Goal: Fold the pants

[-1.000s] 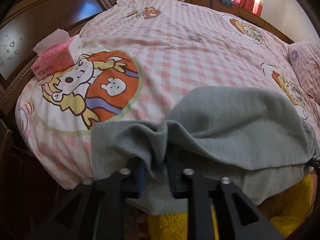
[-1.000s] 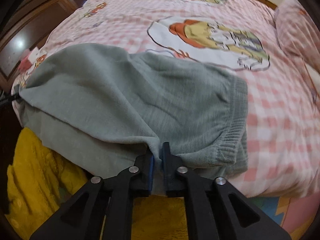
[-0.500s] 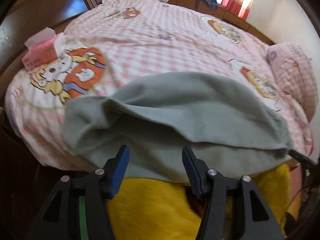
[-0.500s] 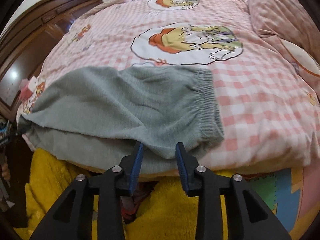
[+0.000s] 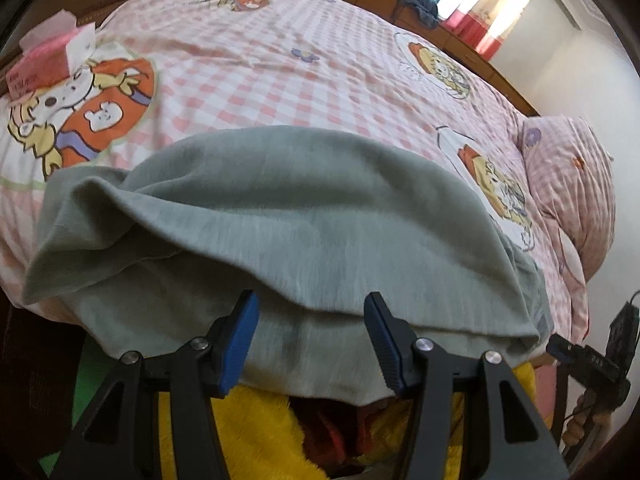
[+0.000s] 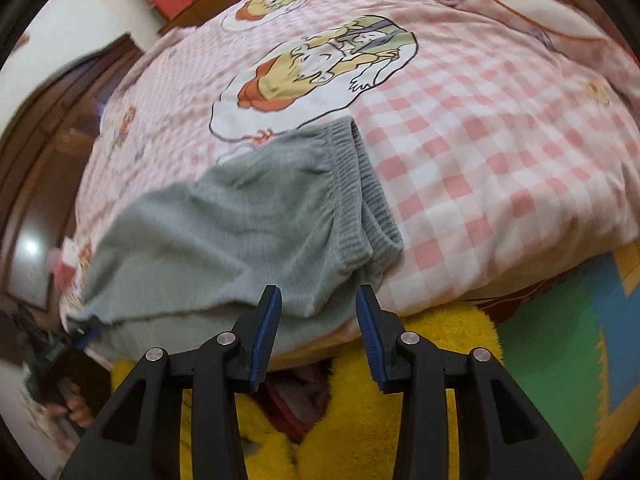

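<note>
Only writing around is on the pink tissue box (image 5: pixel 44 64) at the far left of the bed, and it's too blurry to read. The grey pants (image 5: pixel 288 220) lie folded over on the near edge of the pink checked bedspread (image 5: pixel 280 72), elastic waistband (image 6: pixel 360 184) on the right end, lower layer hanging a bit over the edge. Left gripper (image 5: pixel 310 340) is spread wide, just short of the near hem, holding nothing. Right gripper (image 6: pixel 318 328) is also spread, empty, near the waistband end. Yellow fluffy fabric (image 6: pixel 420 400) sits right below both grippers. Pink pillow (image 5: pixel 568 184) at the far right, cartoon prints (image 6: pixel 316 64) all over the cover.
</note>
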{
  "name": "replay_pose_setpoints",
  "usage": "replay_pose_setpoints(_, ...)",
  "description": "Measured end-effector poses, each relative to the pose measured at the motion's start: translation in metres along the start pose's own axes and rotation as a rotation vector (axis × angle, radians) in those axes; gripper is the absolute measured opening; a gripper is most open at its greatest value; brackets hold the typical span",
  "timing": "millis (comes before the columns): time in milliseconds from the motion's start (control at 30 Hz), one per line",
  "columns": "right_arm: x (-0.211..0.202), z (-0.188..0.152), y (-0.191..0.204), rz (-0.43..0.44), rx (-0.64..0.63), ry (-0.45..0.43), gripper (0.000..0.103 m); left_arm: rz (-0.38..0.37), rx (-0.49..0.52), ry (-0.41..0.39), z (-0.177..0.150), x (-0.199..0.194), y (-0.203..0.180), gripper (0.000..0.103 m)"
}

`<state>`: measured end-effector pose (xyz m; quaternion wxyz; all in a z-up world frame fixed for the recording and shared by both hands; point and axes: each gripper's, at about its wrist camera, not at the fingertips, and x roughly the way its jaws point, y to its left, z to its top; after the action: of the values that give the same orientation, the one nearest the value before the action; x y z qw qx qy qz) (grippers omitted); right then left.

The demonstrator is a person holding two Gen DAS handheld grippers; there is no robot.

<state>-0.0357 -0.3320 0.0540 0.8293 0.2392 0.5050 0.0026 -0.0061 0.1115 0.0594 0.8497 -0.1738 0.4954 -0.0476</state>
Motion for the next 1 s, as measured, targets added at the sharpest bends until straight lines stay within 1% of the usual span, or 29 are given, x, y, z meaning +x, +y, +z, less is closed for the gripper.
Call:
replay_pose_setpoints(33, 0.002, 0.003, -0.001, 0.005, 0.014, -0.001, 0.040, 0.003, -0.009, 0.001, 0.002, 0.003, 0.000, 0.057)
replay_pose_setpoints(167, 0.013, 0.007, -0.002, -0.021, 0.033, 0.015, 0.039, 0.020, -0.021, -0.001, 0.010, 0.013, 0.000, 0.057)
replay_pose_setpoints(333, 0.026, 0.008, -0.002, -0.004, 0.049, 0.021, 0.039, 0.060, -0.024, -0.001, 0.013, 0.023, 0.002, 0.057)
replay_pose_setpoints(433, 0.028, 0.009, -0.001, -0.014, 0.044, 0.021, 0.039, 0.060, -0.045, 0.008, 0.014, 0.029, 0.006, 0.056)
replay_pose_setpoints(467, 0.029, 0.009, -0.002, -0.015, 0.045, 0.021, 0.039, 0.060, -0.054, 0.007, 0.015, 0.031, 0.008, 0.054)
replay_pose_setpoints(500, 0.029, 0.009, -0.002, -0.014, 0.046, 0.020, 0.039, 0.060, -0.054, 0.003, 0.015, 0.032, 0.008, 0.047)
replay_pose_setpoints(533, 0.029, 0.010, -0.003, -0.011, 0.046, 0.017, 0.039, 0.060, -0.052, -0.001, 0.016, 0.032, 0.008, 0.034)
replay_pose_setpoints(567, 0.029, 0.011, -0.003, -0.009, 0.045, 0.012, 0.039, 0.054, -0.047, -0.005, 0.018, 0.032, 0.009, 0.027)
replay_pose_setpoints(600, 0.029, 0.012, -0.003, -0.009, 0.045, 0.008, 0.039, 0.047, -0.046, -0.004, 0.019, 0.032, 0.009, 0.017)
replay_pose_setpoints(633, 0.029, 0.013, -0.002, -0.008, 0.046, 0.007, 0.039, 0.034, -0.050, -0.001, 0.020, 0.031, 0.010, 0.008)
replay_pose_setpoints(700, 0.027, 0.015, -0.003, -0.007, 0.048, 0.001, 0.036, 0.008, -0.052, -0.003, 0.020, 0.027, 0.010, 0.003)
replay_pose_setpoints(733, 0.026, 0.017, -0.003, -0.007, 0.043, -0.004, 0.033, 0.005, -0.045, -0.014, 0.020, 0.021, 0.009, 0.003)
replay_pose_setpoints(800, 0.024, 0.019, -0.002, -0.009, 0.032, -0.015, 0.016, -0.001, -0.029, -0.030, 0.018, 0.010, 0.007, 0.003)
replay_pose_setpoints(900, 0.011, 0.023, -0.003, -0.013, 0.014, -0.053, 0.011, -0.023, -0.026, -0.039, 0.013, -0.008, 0.007, 0.003)
replay_pose_setpoints(1000, -0.007, 0.026, -0.004, -0.016, -0.007, -0.105, 0.011, -0.002, -0.012, -0.053, 0.005, -0.026, 0.009, 0.003)
